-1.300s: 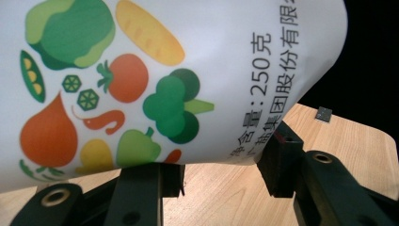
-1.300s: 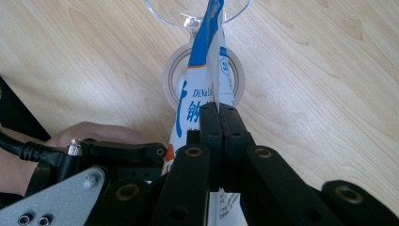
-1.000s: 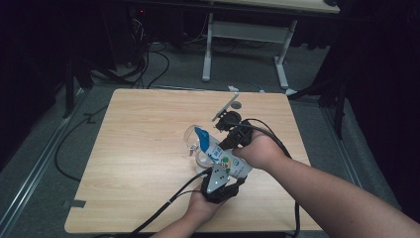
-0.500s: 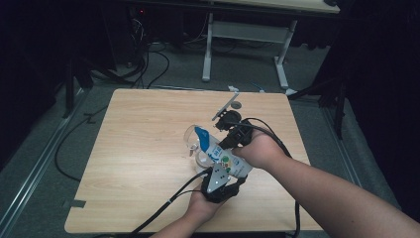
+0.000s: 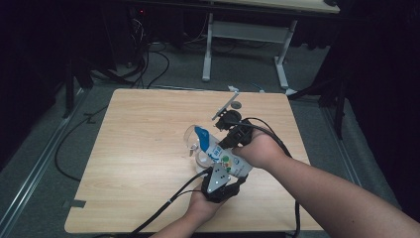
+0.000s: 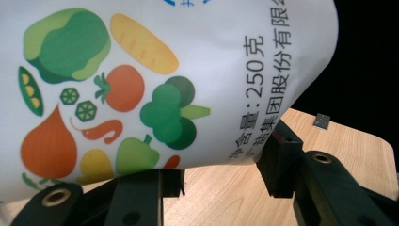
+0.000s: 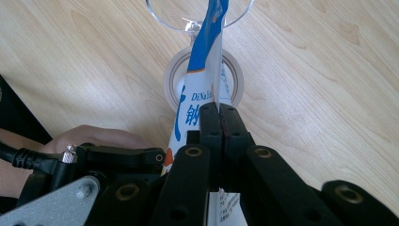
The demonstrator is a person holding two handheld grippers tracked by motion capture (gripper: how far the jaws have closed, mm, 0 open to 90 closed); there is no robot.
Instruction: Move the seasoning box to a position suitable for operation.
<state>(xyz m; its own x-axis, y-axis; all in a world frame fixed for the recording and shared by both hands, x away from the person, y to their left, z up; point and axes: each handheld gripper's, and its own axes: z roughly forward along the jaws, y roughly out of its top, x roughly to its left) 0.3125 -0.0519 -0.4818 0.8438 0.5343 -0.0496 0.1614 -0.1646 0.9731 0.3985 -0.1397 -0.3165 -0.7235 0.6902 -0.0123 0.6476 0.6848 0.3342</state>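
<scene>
1. The pouch (image 5: 224,157) is a soft white bag with a blue top (image 7: 210,29). It sits a little toward 4 o'clock from the middle of the wooden table (image 5: 143,148), tipped so its blue end leans over a clear glass (image 5: 194,140).
2. Bright food drawings cover its side: a green cabbage (image 6: 66,44), a yellow loaf, a red tomato, broccoli (image 6: 171,113), peas and an orange onion.
3. The left gripper (image 5: 218,181) comes up from 6 o'clock and holds the pouch's bottom end. In the left gripper view its black jaws sit one on each side of the bag, fairly wide, pressing it.
4. The right gripper (image 5: 233,130) comes in from 3 o'clock. In the right gripper view its jaws are pinched tight together on the thin upper part of the pouch.
5. The glass lies on its side with its round foot (image 7: 176,75) under the pouch.
6. The table has lots of bare wood from 7 o'clock to 12 o'clock. The 3 o'clock edge is nearer to the hands.
7. A small dark square thing (image 6: 322,121) lies near the far edge.
8. The writing says "250" with Chinese words beside it (image 6: 263,94). Blue letters "DiNa" (image 7: 200,96) show too.
</scene>
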